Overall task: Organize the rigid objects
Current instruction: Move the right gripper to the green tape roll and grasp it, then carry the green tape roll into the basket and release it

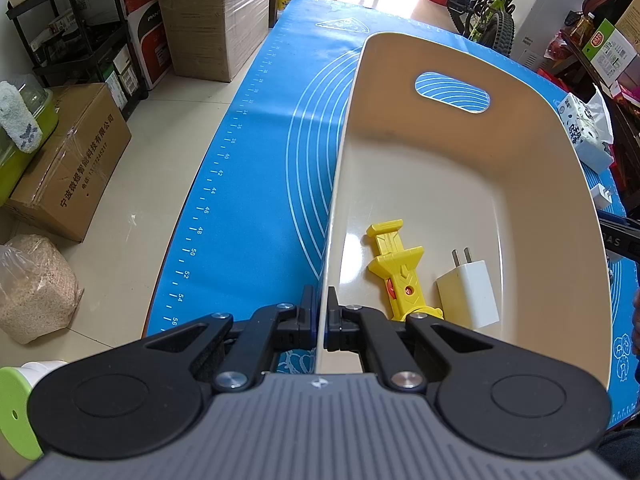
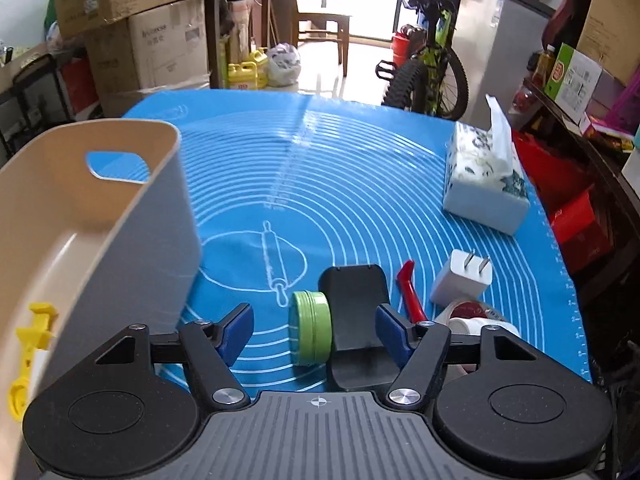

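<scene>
Over blue mat (image 2: 360,168), left gripper (image 1: 320,312) fingers clamp bin (image 1: 460,168) wall; right gripper (image 2: 316,328) fingers spread, empty.

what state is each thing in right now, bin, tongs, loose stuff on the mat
left tongs: shut on the bin's side wall
right tongs: open, holding nothing
bin: holds two items
yellow clip: lying flat in the bin
white charger: flat in the bin beside the clip
second charger: on the mat, prongs up
green tin: on its edge
black holder: on the mat
tissue box: open, tissue sticking out
</scene>
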Demonstrator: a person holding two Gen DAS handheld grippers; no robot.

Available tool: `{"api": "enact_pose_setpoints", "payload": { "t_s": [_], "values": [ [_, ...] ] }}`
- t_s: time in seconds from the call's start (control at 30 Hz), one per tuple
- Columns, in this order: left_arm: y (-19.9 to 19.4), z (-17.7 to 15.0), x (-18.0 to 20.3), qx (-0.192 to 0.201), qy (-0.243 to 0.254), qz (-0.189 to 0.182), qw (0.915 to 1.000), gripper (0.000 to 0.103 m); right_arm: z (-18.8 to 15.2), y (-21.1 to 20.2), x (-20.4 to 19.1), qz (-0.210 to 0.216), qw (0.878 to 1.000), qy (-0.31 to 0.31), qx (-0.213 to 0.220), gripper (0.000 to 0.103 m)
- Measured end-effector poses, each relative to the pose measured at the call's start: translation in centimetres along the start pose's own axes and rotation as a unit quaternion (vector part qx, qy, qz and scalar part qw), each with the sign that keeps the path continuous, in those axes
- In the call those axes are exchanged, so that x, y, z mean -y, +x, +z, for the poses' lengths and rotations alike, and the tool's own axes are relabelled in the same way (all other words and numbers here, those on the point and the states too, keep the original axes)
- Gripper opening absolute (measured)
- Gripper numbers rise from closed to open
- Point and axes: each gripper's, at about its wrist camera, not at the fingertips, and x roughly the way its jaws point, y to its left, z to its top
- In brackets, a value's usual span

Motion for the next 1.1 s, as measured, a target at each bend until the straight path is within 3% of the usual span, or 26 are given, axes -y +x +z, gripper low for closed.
{"api": "enact_pose_setpoints", "payload": {
  "t_s": [0.13, 0.33, 0.4, 0.5, 0.77, 1.1],
  "values": [
    [0.1, 0.0, 0.0, -0.003, 0.002, 0.002, 1.0, 0.004, -0.2, 1.0, 0.0, 0.005, 1.0, -0.005, -0.004, 0.071],
    [0.1, 0.0, 0.1, -0.003, 0.002, 0.003, 1.0, 0.004, -0.6, 1.9, -0.6, -0.004, 1.0, -0.021, 0.002, 0.06],
    [0.1, 0.0, 0.1, -0.003, 0.002, 0.003, 1.0, 0.004, -0.6, 1.9, -0.7, -0.002, 1.0, -0.023, 0.002, 0.04],
    [0.1, 0.0, 0.1, -0.003, 0.002, 0.002, 1.0, 0.004, -0.8, 1.8, -0.8, 0.003, 1.0, -0.027, 0.0, 0.029],
    [0.1, 0.1, 0.2, -0.003, 0.001, 0.001, 1.0, 0.004, -0.9, 0.1, -0.7, -0.002, 1.0, -0.021, 0.017, 0.029],
    [0.1, 0.2, 0.2, -0.003, 0.001, 0.002, 1.0, 0.004, 0.6, -5.3, -0.3, 0.004, 0.998, 0.006, 0.061, 0.029]
  ]
}}
